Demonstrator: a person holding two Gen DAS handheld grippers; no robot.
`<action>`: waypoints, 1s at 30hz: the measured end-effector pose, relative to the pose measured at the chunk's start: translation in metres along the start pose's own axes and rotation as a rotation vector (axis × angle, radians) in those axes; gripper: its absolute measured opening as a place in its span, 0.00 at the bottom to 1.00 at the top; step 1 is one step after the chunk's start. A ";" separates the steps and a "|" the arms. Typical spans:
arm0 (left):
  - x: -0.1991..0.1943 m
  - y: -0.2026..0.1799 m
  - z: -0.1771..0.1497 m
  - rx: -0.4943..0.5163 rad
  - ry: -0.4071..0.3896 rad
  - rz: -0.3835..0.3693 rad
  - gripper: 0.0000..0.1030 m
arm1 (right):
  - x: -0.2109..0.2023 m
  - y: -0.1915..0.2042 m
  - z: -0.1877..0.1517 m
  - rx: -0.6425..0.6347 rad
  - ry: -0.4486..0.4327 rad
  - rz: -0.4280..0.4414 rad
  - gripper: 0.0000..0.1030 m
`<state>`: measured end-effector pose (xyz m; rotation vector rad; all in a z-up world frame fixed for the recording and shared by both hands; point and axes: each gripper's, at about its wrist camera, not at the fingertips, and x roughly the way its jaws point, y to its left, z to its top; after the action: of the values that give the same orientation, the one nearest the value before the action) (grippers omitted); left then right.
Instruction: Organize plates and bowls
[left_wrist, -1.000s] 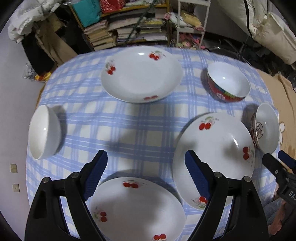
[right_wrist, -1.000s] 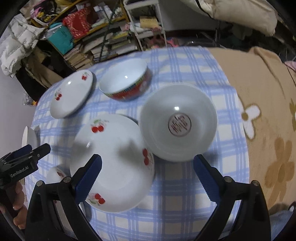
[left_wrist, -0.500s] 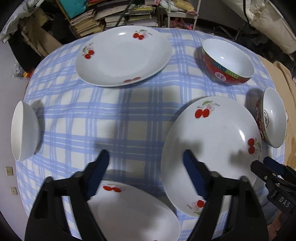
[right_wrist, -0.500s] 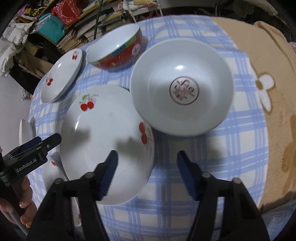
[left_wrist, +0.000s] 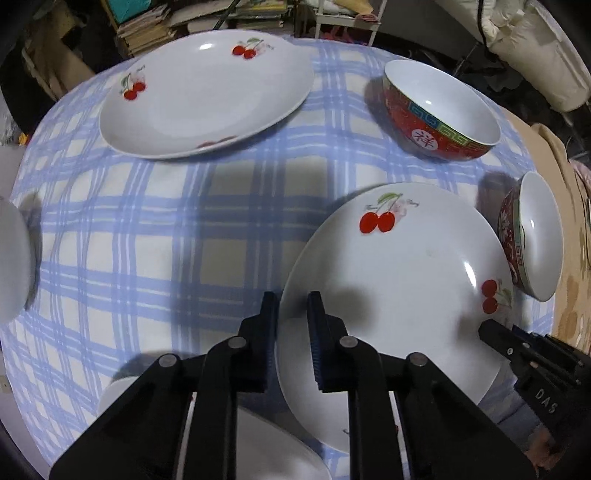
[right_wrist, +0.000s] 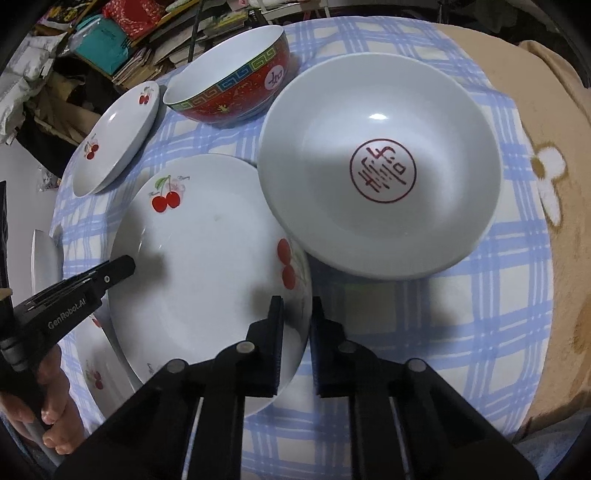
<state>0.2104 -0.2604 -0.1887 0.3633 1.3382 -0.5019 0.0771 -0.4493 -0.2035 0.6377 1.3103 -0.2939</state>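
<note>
A white cherry plate (left_wrist: 399, 277) (right_wrist: 207, 266) lies on the blue checked tablecloth (left_wrist: 147, 240). My left gripper (left_wrist: 291, 332) points down at its left rim. The jaws are closing, and the rim is pinched between the blue pads. From the right wrist view the left gripper (right_wrist: 123, 266) sits on that same edge. My right gripper (right_wrist: 295, 336) is shut on the plate's opposite rim, beside a cherry print. In the left wrist view the right gripper (left_wrist: 491, 332) shows at the plate's right edge.
A second cherry plate (left_wrist: 207, 96) lies at the back and a third (left_wrist: 266, 443) under my left gripper. A red patterned bowl (right_wrist: 229, 77) stands behind. A seal-marked bowl (right_wrist: 380, 177) overlaps the held plate's far right rim. A white bowl (left_wrist: 13, 266) sits far left.
Both grippers have sunk toward the table. Their jaws went from wide open to nearly closed, the left on the plate's left rim and the right on its right rim.
</note>
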 end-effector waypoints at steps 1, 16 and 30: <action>0.000 -0.002 0.000 0.018 -0.004 0.004 0.16 | 0.000 -0.001 0.000 0.003 0.000 0.006 0.14; -0.016 -0.005 -0.002 0.068 -0.033 -0.022 0.16 | -0.020 -0.003 -0.002 0.003 -0.080 0.065 0.14; -0.046 0.010 0.001 0.059 -0.078 -0.041 0.16 | -0.031 -0.001 -0.010 -0.017 -0.119 0.078 0.14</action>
<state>0.2098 -0.2458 -0.1434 0.3622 1.2592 -0.5851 0.0608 -0.4488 -0.1754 0.6455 1.1697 -0.2528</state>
